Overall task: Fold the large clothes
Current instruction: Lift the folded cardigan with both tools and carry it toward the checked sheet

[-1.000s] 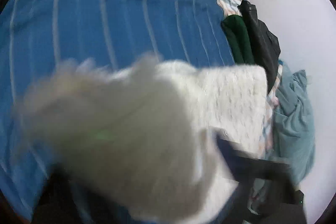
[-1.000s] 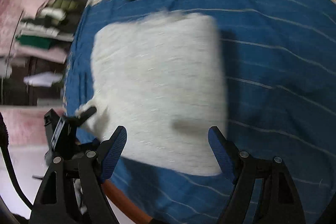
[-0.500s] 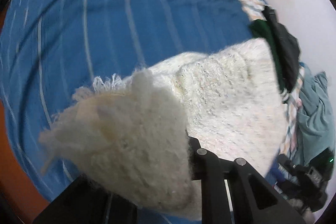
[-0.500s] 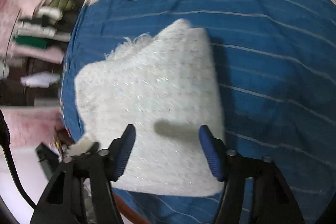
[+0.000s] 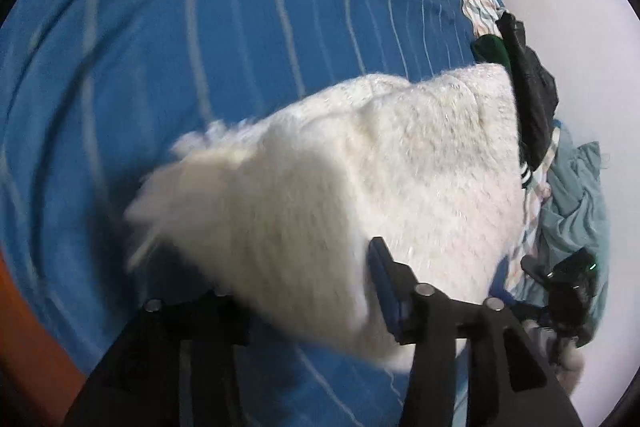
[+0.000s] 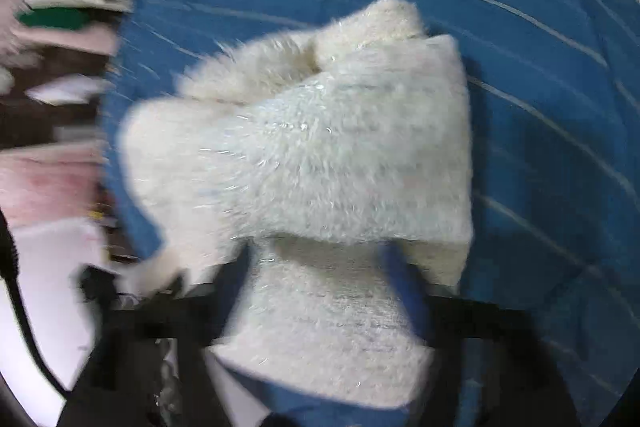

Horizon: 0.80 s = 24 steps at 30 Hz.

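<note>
A fluffy white sweater (image 5: 380, 179) lies folded on the blue striped bedspread (image 5: 200, 27). My left gripper (image 5: 308, 291) holds the near edge of the sweater between its jaws; the left finger is hidden under the fabric. In the right wrist view the sweater (image 6: 320, 155) is bunched and partly lifted, and my right gripper (image 6: 320, 279) has its jaws around the near fold, with the blue right finger pad (image 6: 404, 287) against the cloth. Both views are blurred by motion.
Dark green and black clothes (image 5: 528, 91) lie at the bed's far edge beside a teal garment (image 5: 576, 203). Shelves with stacked clothes (image 6: 60, 7) stand left of the bed. An orange bed frame (image 5: 24, 355) shows at the lower left.
My right gripper has moved forward onto the sweater's near edge and narrowed around it, lifting and bunching the cloth. My left gripper still holds its edge, and the held fabric has shifted.
</note>
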Tool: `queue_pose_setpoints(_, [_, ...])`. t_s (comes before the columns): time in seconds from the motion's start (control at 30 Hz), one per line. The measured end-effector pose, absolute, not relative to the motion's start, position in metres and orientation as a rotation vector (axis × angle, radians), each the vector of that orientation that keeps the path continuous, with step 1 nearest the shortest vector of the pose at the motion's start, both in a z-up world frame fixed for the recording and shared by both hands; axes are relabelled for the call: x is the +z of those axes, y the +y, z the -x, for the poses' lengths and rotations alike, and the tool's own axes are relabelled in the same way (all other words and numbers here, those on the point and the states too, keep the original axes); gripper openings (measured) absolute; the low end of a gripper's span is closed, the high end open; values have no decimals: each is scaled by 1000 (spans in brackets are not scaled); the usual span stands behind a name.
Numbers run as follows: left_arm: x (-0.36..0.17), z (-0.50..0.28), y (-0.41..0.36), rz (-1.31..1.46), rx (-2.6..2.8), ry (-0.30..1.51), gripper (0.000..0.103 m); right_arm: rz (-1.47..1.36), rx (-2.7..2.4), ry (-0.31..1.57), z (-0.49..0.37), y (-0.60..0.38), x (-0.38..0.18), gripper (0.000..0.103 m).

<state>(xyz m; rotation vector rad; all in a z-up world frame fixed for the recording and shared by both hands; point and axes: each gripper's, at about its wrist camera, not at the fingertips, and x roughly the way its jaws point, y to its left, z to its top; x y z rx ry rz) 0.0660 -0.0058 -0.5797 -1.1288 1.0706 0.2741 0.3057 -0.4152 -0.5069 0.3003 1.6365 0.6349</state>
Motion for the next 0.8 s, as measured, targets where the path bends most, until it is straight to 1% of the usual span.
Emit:
queue_pose_setpoints(0.07, [-584, -61, -7, 1173, 258, 1048, 47, -340, 629, 1613, -305, -444, -515, 93])
queue_pose_setpoints(0.13, [-591, -68, -10, 1201, 246, 1035, 47, -398, 632, 1643, -300, -469, -538, 93])
queue_pose_setpoints(0.2, [-597, -81, -11, 1216, 229, 1009, 47, -569, 725, 1679, -297, -485, -567, 93])
queue_pose_setpoints(0.23, [-599, -88, -11, 1219, 222, 996, 47, -661, 780, 1699, -298, -487, -585, 93])
queue_pose_setpoints(0.33, [-609, -110, -7, 1249, 214, 950, 47, -768, 891, 1728, -298, -482, -620, 93])
queue_pose_setpoints(0.43, [-615, -117, -1, 1287, 227, 890, 46, -808, 974, 1717, -305, -464, -627, 94])
queue_pose_setpoints(0.47, [-613, -118, 0, 1282, 229, 865, 43, -811, 989, 1707, -307, -457, -627, 94])
queue_pose_setpoints(0.5, [-610, -118, -1, 1258, 229, 858, 32, -806, 1000, 1698, -309, -450, -625, 94])
queue_pose_setpoints(0.53, [-606, -120, 0, 1234, 225, 858, 26, -807, 1015, 1680, -309, -447, -623, 94])
queue_pose_setpoints(0.6, [-597, -121, 5, 1214, 217, 843, 19, -822, 1021, 1642, -310, -436, -619, 93])
queue_pose_setpoints(0.63, [-592, -123, 9, 1213, 217, 831, 18, -833, 1028, 1622, -310, -434, -617, 89])
queue_pose_setpoints(0.67, [-586, -121, 16, 1214, 214, 819, 18, -863, 1027, 1601, -310, -434, -615, 75])
queue_pose_setpoints(0.73, [-572, -125, 29, 1217, 186, 798, 16, -944, 1019, 1555, -309, -429, -611, 60])
queue_pose_setpoints(0.8, [-551, -135, 41, 1182, 153, 791, 16, -976, 1007, 1523, -307, -426, -600, 58])
